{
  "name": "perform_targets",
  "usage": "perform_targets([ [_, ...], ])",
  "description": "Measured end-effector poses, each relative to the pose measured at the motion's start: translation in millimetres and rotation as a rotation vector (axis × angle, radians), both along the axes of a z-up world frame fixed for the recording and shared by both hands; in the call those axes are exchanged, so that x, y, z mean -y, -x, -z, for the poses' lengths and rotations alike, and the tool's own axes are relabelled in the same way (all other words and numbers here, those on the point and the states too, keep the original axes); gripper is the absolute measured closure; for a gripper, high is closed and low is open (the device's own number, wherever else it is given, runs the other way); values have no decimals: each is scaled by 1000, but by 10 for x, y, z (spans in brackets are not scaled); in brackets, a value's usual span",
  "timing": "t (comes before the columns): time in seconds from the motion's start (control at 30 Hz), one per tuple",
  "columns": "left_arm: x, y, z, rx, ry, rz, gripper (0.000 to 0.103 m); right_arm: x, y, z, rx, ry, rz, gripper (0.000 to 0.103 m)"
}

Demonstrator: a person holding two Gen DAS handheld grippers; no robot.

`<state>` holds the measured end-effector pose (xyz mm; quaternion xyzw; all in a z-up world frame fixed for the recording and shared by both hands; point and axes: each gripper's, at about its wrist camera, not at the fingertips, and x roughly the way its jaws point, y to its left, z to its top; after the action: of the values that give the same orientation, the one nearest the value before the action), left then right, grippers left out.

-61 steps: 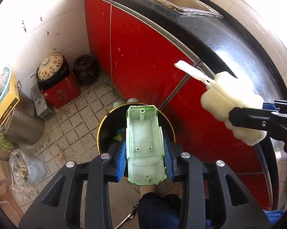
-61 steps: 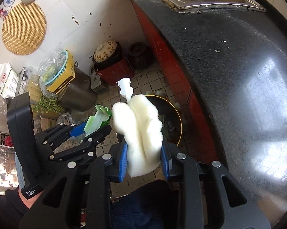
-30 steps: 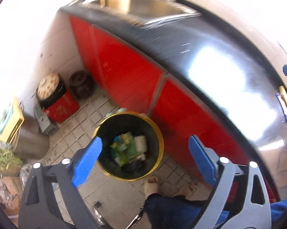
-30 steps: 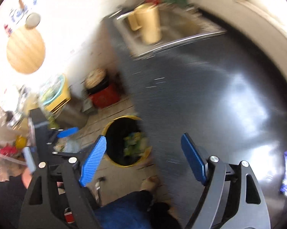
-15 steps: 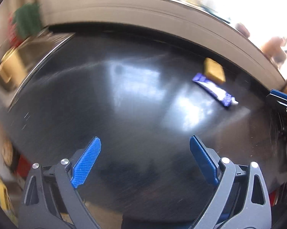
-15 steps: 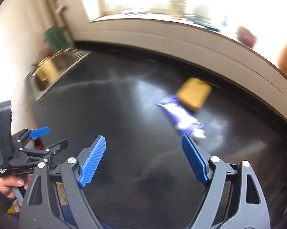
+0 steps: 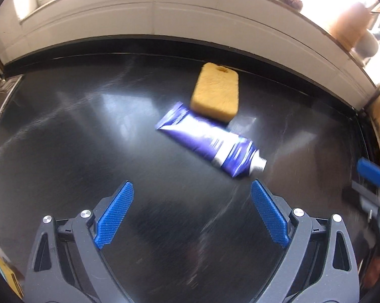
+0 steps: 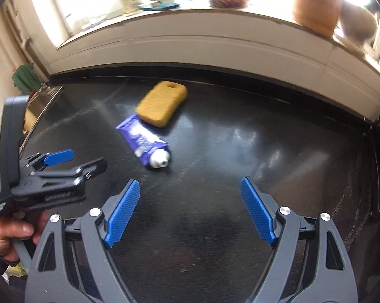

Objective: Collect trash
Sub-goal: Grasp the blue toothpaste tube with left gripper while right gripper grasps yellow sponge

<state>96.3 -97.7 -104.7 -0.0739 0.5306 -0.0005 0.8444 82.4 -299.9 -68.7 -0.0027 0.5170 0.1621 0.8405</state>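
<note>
A glossy black surface (image 7: 89,131) is seen. The sponge (image 7: 216,92) is coloured mustard yellow; the tube (image 7: 207,142) is purple with white print and a silver neck. Blue textured pads (image 8: 123,210) are carried on grey tongs (image 8: 190,212).

- The counter (image 7: 89,151) is black, smooth and shiny.
- The yellow sponge (image 7: 216,92) looks soft and rough.
- The purple tube (image 7: 207,142) is shiny plastic.
</note>
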Motion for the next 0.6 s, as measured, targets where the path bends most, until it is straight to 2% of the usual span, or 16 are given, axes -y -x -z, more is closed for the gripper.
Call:
perform_targets([
  [0.17, 258, -437, 185, -34, -27, -55, 12, 198, -159, 151, -40, 4, 41, 24],
  [0.3, 349, -677, 402, -76, -38, -134, 12, 295, -273, 226, -62, 16, 51, 24],
  [0.47, 329, -692, 585, -109, -80, -127, 11, 332, -475, 330, -87, 16, 46, 24],
  [0.6, 100, -507, 612, -103, -107, -76, 11, 176, -714, 410, -117, -16, 15, 24],
])
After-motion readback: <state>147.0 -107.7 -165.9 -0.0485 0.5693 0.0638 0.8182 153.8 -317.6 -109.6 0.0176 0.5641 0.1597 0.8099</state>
